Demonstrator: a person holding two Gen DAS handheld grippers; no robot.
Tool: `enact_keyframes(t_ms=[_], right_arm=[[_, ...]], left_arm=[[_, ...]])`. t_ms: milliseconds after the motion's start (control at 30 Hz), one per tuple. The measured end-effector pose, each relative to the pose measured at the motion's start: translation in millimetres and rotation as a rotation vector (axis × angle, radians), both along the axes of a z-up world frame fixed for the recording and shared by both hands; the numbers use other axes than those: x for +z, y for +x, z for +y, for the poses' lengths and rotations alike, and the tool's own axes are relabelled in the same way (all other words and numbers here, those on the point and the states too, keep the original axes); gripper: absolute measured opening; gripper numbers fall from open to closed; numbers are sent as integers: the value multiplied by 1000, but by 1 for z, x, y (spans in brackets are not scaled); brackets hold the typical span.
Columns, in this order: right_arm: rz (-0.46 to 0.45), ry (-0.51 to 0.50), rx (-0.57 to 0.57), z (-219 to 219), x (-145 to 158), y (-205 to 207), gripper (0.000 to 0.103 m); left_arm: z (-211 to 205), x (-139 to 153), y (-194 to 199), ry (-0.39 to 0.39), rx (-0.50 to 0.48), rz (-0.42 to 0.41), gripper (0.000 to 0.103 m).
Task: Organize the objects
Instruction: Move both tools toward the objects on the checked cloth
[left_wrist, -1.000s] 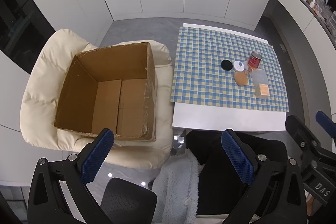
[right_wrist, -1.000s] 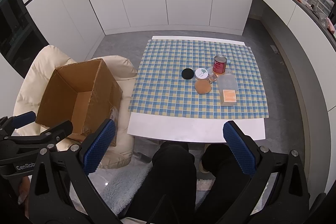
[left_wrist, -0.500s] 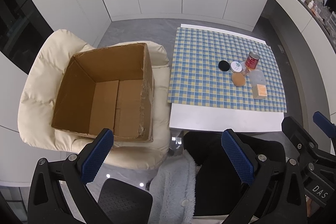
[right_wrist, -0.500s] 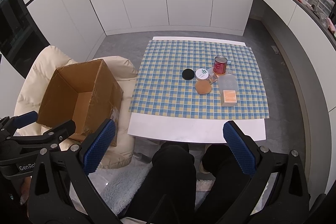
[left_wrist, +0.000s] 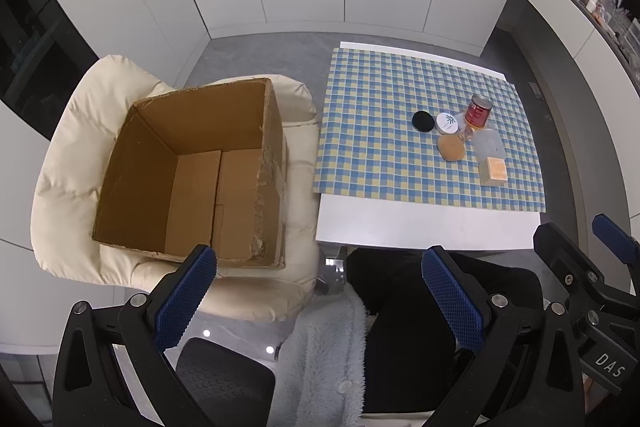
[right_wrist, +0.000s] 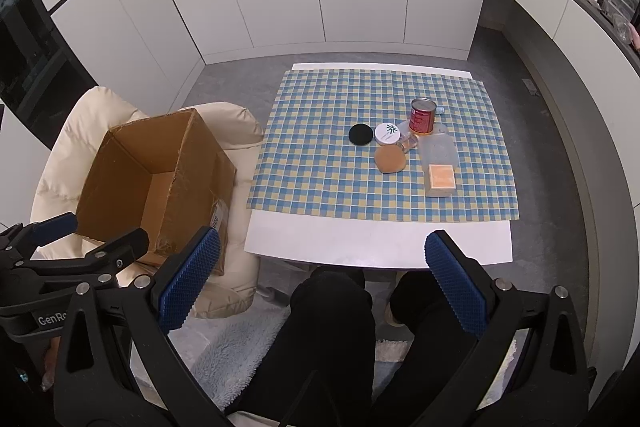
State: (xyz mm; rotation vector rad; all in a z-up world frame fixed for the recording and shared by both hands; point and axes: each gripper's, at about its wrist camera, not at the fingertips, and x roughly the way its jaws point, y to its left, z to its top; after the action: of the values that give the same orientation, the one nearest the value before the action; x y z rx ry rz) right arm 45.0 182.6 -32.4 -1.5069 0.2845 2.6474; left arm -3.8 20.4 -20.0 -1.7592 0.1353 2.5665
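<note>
A: Cardboard box (left_wrist: 192, 175), open at the top and empty inside, sits on a cream padded chair (left_wrist: 72, 147) to the left of the counter (right_wrist: 376, 243). Confirm?

B: Confirmed. In the right wrist view the box (right_wrist: 160, 167) stands just left of the counter's left edge. A blue and yellow checked cloth (right_wrist: 320, 163) covers most of the counter; the near strip is bare white.

A: Objects on the cloth?

B: All clustered right of centre. Far side: a red can (right_wrist: 422, 115), upright. Left of it a white round lid with a green mark (right_wrist: 387, 133), and further left a black disc (right_wrist: 361, 134). Near to the lid, a tan round pad (right_wrist: 389, 159). Right of the pad, a clear plastic container (right_wrist: 439, 151), and just near to that a small box with an orange top (right_wrist: 441, 179).

A: Touching?

B: The lid and black disc are just beside each other. Something small and clear lies between lid, can and pad; cannot tell what.

A: Left hand-held gripper (left_wrist: 316, 301)?

B: Spread wide, holding nothing, over the near corner of the box and the person's lap.

A: Right hand-held gripper (right_wrist: 322, 283)?

B: Also spread wide, holding nothing, above the person's dark-trousered legs (right_wrist: 332, 327), short of the counter's near edge.
</note>
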Motion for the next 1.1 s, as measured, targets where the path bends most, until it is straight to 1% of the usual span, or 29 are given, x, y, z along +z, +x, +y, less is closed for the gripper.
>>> enact_keyframes(t_ms=[300, 567, 733, 933, 1100], right_arm=[[-2, -15, -28, 25, -1, 4, 103], [5, -19, -68, 55, -2, 10, 103], [13, -24, -93, 76, -3, 16, 103], [17, -24, -124, 103, -8, 23, 103], [18, -17, -145, 127, -14, 27, 103]], left_arm=[[23, 1, 7, -3, -29, 7, 102], [44, 1, 12, 9, -31, 14, 102], [62, -1, 15, 18, -36, 21, 102], [89, -4, 11, 64, -49, 46, 102], [115, -7, 8, 58, -89, 60, 102]])
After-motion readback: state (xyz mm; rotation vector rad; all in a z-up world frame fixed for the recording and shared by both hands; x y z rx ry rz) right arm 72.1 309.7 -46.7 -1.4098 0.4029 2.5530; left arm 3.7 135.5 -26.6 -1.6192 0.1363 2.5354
